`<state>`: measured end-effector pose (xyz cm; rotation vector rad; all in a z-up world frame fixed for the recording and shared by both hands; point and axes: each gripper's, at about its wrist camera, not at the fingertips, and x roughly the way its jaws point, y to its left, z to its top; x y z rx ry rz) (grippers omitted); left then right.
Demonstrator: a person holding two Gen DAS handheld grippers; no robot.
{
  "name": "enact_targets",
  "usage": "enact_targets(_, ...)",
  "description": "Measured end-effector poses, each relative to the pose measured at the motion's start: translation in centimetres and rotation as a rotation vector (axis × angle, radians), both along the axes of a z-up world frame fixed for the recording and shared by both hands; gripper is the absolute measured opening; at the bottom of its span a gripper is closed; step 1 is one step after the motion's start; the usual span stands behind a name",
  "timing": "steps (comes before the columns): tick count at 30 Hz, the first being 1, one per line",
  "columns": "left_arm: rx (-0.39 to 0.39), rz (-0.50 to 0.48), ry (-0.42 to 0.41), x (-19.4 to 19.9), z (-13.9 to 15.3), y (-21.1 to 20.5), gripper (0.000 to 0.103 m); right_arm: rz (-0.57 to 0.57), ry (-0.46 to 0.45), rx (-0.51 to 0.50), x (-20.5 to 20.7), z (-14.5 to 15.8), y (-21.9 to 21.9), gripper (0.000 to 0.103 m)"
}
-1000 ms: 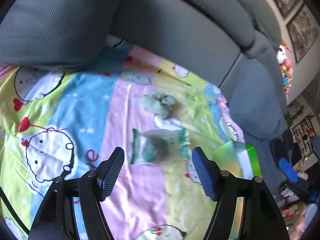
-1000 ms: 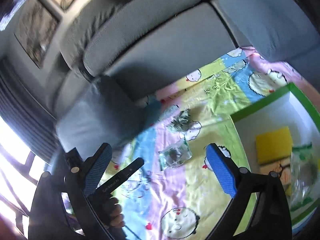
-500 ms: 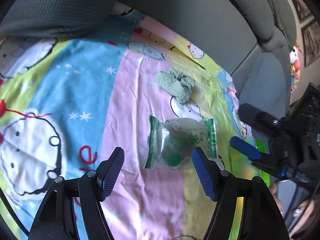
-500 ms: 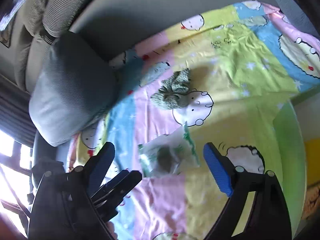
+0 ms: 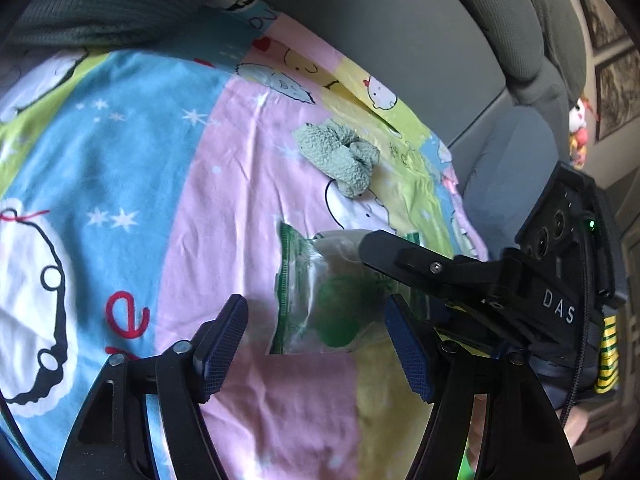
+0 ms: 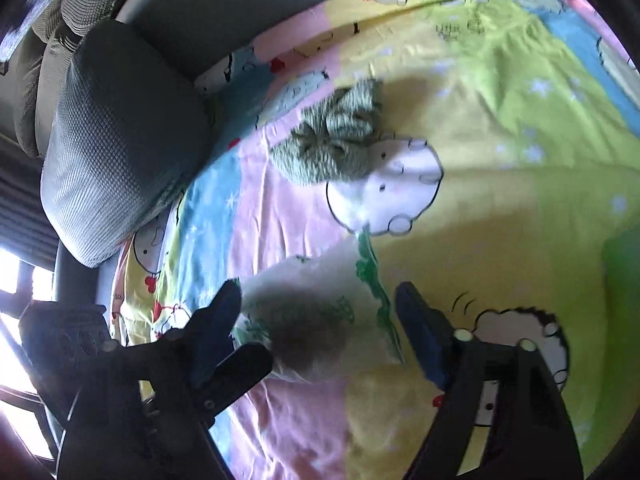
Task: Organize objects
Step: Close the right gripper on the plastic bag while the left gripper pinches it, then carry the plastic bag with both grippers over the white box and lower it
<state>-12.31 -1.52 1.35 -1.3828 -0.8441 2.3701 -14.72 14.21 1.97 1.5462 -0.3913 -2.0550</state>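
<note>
A clear plastic bag with green print and a round green thing inside lies flat on the cartoon bedsheet. My left gripper hovers just before it, its jaws a little narrower than before and not touching it. My right gripper straddles the bag with its jaws closing; the pads stand beside the bag's edges without pressing. In the left wrist view the right gripper's finger covers the bag's right side. A fuzzy pale-green cloth lies beyond the bag.
A grey cushion leans at the sheet's left, and the grey sofa back rises behind. A blurred green box edge shows at the right. Plush toys and framed pictures are far right.
The right gripper has swung down over the bag and its jaws have narrowed. The left gripper has sunk closer to the bag. The right gripper's finger now covers part of the bag.
</note>
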Motion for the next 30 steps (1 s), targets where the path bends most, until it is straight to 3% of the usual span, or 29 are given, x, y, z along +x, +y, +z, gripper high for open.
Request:
enact_targets(3,-0.004,-0.026,0.033,0.2,0.6,0.6,0.05,0.002,-0.001,-0.033,0.3,-0.2,0.0,0.064)
enact_targets(13,-0.075,-0.082,0.068,1.7,2.0,2.7,0.048,-0.041,0.015,-0.07,2.9,0.2,1.9,0.059)
enact_targets(17,-0.122,-0.094,0.117,2.7,3.5,3.6,0.048,-0.034,0.051,-0.06,4.0,1.6,2.4,0.059)
enact_targets(30,-0.155,-0.131,0.28,6.4,8.8,5.2,0.048,-0.083,0.201,-0.137,8.5,6.2,5.0,0.06)
